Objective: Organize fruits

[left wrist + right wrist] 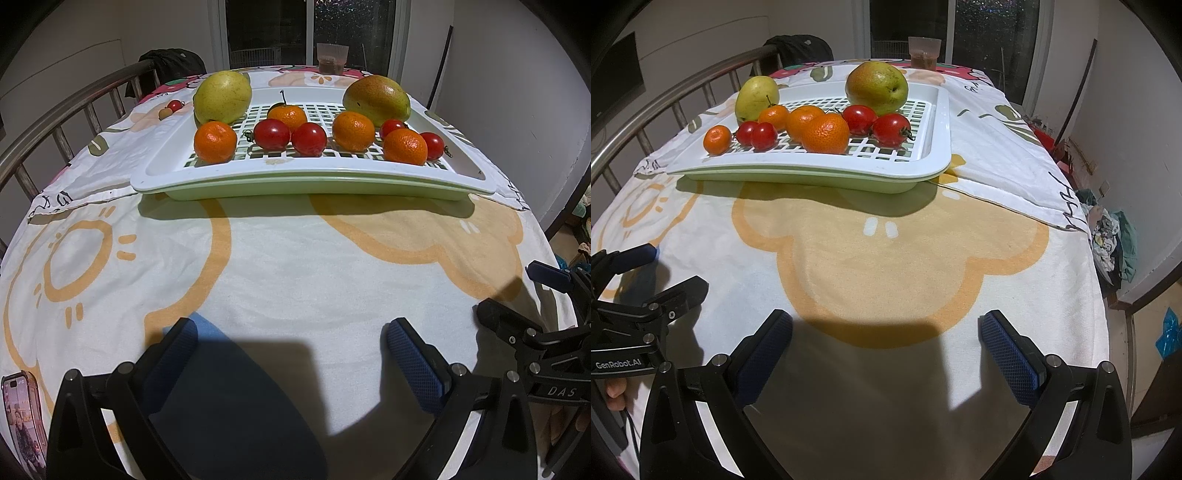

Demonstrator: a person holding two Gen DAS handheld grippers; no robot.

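A white slotted tray (314, 173) (938, 122) sits at the far middle of the table. It holds a yellow-green pear (222, 96) (756, 96) at its back left and a green-red pear (376, 99) (877, 86) at its back right. Several mandarins (215, 141) (825, 133) and several red tomatoes (308, 139) (891, 129) lie in front of them. My left gripper (291, 339) is open and empty near the table's front edge. Beside it, my right gripper (884, 332) is open too, with nothing between its fingers. Both are well short of the tray.
Two small fruits (170, 109) lie on the cloth left of the tray. A plastic cup (332, 58) (924, 51) stands at the far edge. A phone (24, 417) lies at the near left. A metal rail (55, 118) runs along the left side. Patterned cloth (295, 266) covers the table.
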